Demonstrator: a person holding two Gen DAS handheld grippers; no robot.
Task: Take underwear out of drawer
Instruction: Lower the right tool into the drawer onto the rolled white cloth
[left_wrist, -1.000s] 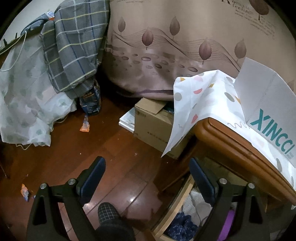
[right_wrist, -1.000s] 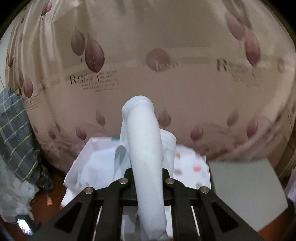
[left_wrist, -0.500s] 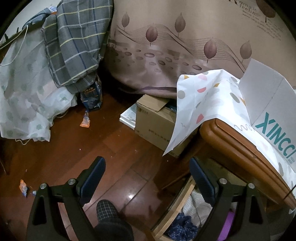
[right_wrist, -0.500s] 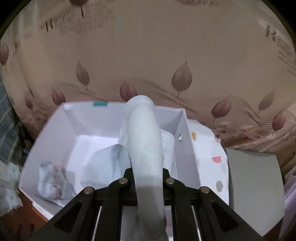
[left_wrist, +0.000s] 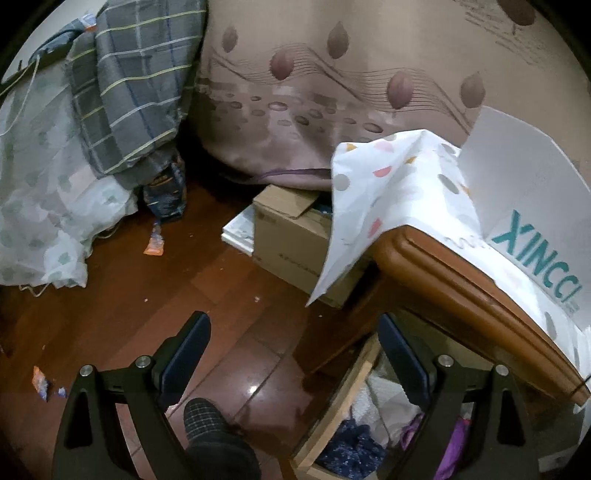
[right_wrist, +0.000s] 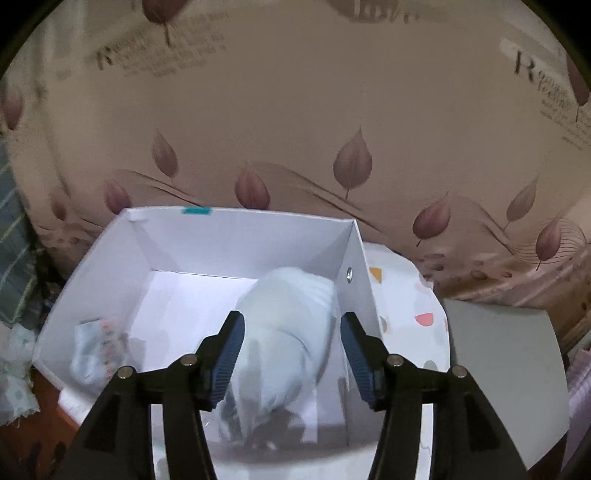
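- Step in hand: release. White underwear (right_wrist: 291, 325) sits in the white box (right_wrist: 236, 243), against its right wall; right gripper (right_wrist: 291, 350) jaws are opening around it, pads either side of the cloth, no clear press on it.
- Judgement: this piece is delivered; task continues if more garments remain in the drawer.
- Next move calls for: right gripper lifting clear without snagging the cloth or catching the box's right wall, then heading to the drawer (left_wrist: 343, 398).
- Left gripper (left_wrist: 291, 358) is spread wide, nothing between its fingers, hanging over the wood floor (left_wrist: 207, 295) beside the open drawer.
- Left view only: drawer pulled out under the wooden table edge (left_wrist: 461, 280), with a dark blue patterned garment (left_wrist: 351, 446), something white and something purple inside. Also a cardboard carton (left_wrist: 291, 236) on the floor, and a slippered foot (left_wrist: 207, 417) at bottom.
- Left view shows the white box only from outside, teal lettering on its wall; contents hidden.
- Right view only: box interior, plus a small patterned garment (right_wrist: 96, 347) in its left corner. Drawer not visible here.
- Both views: polka-dot cloth (left_wrist: 384, 206) under the box, leaf-print curtain (right_wrist: 295, 129) behind.
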